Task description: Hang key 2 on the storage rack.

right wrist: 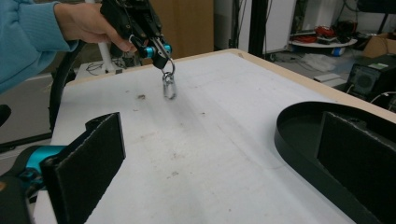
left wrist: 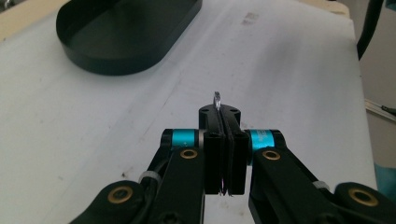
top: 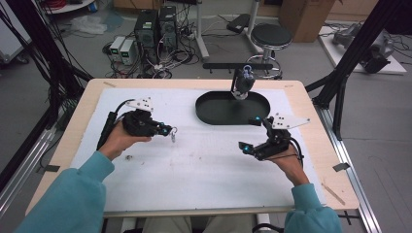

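Observation:
My left gripper [top: 168, 131] hovers above the left half of the white mat [top: 194, 170], shut on a small metal clasp [top: 173, 135] that dangles from its tips. In the left gripper view the jaws [left wrist: 219, 114] press together with a sliver of the metal clasp [left wrist: 216, 99] sticking out between them. The right gripper view shows that left gripper [right wrist: 159, 50] held up off the mat, the clasp [right wrist: 168, 86] hanging free on its ring. My right gripper [top: 249, 133] stands open, nothing between its pads [right wrist: 88, 163], just in front of the black oval tray [top: 200, 110].
The tray [left wrist: 107, 63] has nothing in it, and its rim [right wrist: 299, 140] lies close to my right jaw. A small black device on a stand [top: 242, 82] sits at its far edge. Specks of debris [top: 128, 157] dot the mat. Black frame posts flank the table.

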The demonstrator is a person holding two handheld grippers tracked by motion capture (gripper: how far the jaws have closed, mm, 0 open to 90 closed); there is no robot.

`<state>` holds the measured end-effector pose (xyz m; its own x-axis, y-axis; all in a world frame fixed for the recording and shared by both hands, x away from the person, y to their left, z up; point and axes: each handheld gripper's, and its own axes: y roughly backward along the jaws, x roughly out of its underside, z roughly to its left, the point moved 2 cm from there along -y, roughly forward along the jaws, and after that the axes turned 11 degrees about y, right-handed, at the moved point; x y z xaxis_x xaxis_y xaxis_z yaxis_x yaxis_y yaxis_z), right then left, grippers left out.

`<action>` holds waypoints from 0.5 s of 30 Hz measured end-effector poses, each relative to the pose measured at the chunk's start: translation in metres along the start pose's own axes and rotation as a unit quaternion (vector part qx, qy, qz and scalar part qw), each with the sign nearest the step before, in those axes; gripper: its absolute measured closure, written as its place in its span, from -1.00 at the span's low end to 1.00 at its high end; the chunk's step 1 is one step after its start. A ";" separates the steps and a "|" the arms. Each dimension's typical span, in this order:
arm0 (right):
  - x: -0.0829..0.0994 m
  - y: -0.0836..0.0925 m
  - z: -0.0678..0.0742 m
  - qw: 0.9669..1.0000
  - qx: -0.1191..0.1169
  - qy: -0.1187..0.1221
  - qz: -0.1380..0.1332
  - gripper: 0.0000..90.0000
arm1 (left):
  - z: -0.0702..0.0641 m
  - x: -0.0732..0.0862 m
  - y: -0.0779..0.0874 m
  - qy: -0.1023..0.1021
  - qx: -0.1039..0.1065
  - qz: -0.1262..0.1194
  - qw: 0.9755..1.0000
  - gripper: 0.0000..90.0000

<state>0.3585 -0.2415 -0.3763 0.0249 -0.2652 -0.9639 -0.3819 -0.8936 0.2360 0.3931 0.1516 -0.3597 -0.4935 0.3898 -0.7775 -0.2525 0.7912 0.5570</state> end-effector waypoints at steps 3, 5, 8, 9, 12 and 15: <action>-0.007 -0.004 0.000 1.000 -0.009 0.004 -0.001 -0.98 | -0.004 -0.005 0.000 -0.003 0.010 -0.011 1.000 0.96; -0.011 -0.007 0.000 1.000 -0.014 0.011 -0.002 -0.98 | -0.005 -0.007 -0.001 -0.005 0.018 -0.023 1.000 0.96; -0.016 -0.011 -0.001 1.000 -0.019 0.012 -0.001 -0.98 | -0.006 -0.008 -0.003 -0.015 0.032 -0.037 0.999 0.96; -0.017 -0.012 -0.002 1.000 -0.020 0.013 -0.001 -0.98 | -0.007 -0.009 -0.003 -0.018 0.036 -0.045 0.998 0.96; -0.021 -0.016 -0.005 1.000 -0.021 0.016 -0.002 -0.98 | -0.008 -0.011 -0.004 -0.017 0.048 -0.065 0.997 0.96; -0.026 -0.020 -0.007 1.000 -0.026 0.017 0.002 -0.97 | -0.011 -0.014 -0.006 -0.019 0.057 -0.079 0.995 0.96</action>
<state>0.3724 -0.2194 -0.3555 0.0550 -0.2795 -0.9586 -0.3332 -0.9101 0.2462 0.3926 0.1365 -0.3487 -0.4232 0.2729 -0.8640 -0.2276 0.8910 0.3929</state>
